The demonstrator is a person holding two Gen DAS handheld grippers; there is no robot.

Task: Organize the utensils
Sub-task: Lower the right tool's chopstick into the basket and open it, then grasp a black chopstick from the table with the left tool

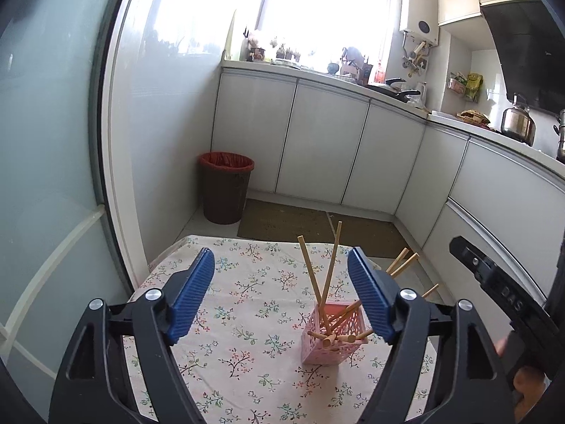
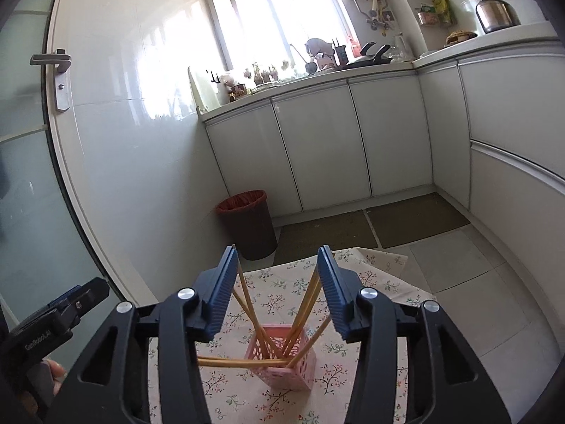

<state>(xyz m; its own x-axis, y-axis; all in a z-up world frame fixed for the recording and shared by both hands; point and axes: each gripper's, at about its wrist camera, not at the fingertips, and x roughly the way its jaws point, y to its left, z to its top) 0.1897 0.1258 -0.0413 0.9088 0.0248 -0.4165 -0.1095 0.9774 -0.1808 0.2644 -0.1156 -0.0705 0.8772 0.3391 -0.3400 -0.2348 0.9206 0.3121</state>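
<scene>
Now pink basket point(image 2: 282, 367) upright on table point(image 2: 353, 353); chopsticks point(image 2: 303, 304) splayed inside.

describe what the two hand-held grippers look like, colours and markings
Both look alike. The left hand-held gripper and right hand-held gripper have black plastic frames with triangular cut-outs, silver round bolts at the pivots, and blue ribbed pads on the fingers. The handle bodies are black with pale lettering, too blurred to read surely. No cables show.
</scene>
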